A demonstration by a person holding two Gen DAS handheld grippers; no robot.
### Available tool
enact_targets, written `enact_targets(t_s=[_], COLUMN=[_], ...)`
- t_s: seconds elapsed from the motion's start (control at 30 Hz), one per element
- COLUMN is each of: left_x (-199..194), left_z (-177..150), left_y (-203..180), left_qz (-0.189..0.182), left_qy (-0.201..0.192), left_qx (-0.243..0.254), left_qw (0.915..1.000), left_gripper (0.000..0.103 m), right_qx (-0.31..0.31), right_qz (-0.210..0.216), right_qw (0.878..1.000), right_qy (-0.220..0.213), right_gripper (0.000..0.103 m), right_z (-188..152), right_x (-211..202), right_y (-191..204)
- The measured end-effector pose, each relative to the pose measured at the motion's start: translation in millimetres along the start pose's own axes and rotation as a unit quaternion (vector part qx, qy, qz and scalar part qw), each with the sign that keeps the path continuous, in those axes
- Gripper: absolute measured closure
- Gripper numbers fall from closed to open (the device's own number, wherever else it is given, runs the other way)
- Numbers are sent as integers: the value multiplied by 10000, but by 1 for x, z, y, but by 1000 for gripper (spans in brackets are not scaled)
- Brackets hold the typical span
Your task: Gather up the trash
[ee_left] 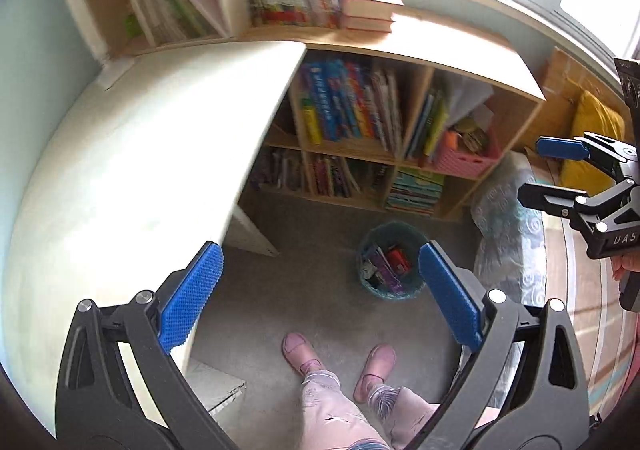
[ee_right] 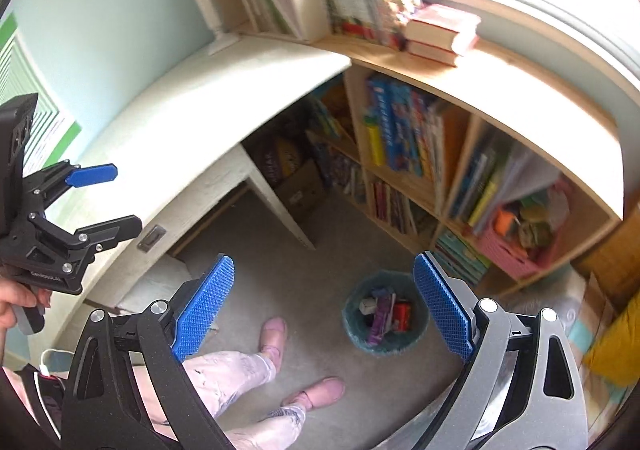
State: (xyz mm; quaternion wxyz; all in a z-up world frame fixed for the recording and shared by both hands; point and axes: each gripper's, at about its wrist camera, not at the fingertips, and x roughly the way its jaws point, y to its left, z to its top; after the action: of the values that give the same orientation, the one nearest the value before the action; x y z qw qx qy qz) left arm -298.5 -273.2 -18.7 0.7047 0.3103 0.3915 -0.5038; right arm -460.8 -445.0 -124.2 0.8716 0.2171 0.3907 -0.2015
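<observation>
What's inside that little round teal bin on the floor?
The teal bin holds a heap of small packaging: a purple wrapper, a red packet and a whitish piece. Whatever lies under them, and the bin's bottom, is covered.

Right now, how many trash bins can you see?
1. A round teal bin stands on the grey floor in front of the bookshelf, near the person's pink slippers. It already holds packaging. Others may be hidden under the desk.
</observation>
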Motion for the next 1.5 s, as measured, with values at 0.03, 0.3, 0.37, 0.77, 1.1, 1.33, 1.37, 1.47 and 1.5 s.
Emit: enact_targets(t_s=[0.03,0.3,0.37,0.77,1.1,1.33,1.37,1.47,1.5], left_x=[-4,-26,-33,-79,-109,-122,-125,-132,-135], left_z=[-3,-28,-37,-126,-195,-224,-227,-238,-241], left_y=[10,91,111,238,297,317,319,324,325], left_qz=[36,401,485,1443,2118,2427,2473,2660,2706], left_qy=[-37,-203,-242,-381,-357,-343,-360,-366,-369], left_qx=[-150,-1197,-1435,-3170,-4105,-4477,-4527,-4622,-4639], left_qw=[9999,9918,9882,9366,8862,8599,8559,8451,8428], left_gripper=[7,7,7,7,7,7,7,7,7], right_qx=[-122,-738,-903,-2149,-2947,-3378,-3423,-3507,-3530], right_qz=[56,515,724,1603,2216,2532,2558,2652,2678], right_qw=[9999,9959,9931,9634,9292,9057,9032,8971,8954], right_qy=[-10,-133,-157,43,249,397,405,443,452], right_gripper=[12,12,12,12,12,12,12,12,12], right_z=[6,47,58,103,120,117,117,116,116], right_x=[2,22,26,75,115,129,130,135,136], right_y=[9,86,111,265,367,420,428,446,450])
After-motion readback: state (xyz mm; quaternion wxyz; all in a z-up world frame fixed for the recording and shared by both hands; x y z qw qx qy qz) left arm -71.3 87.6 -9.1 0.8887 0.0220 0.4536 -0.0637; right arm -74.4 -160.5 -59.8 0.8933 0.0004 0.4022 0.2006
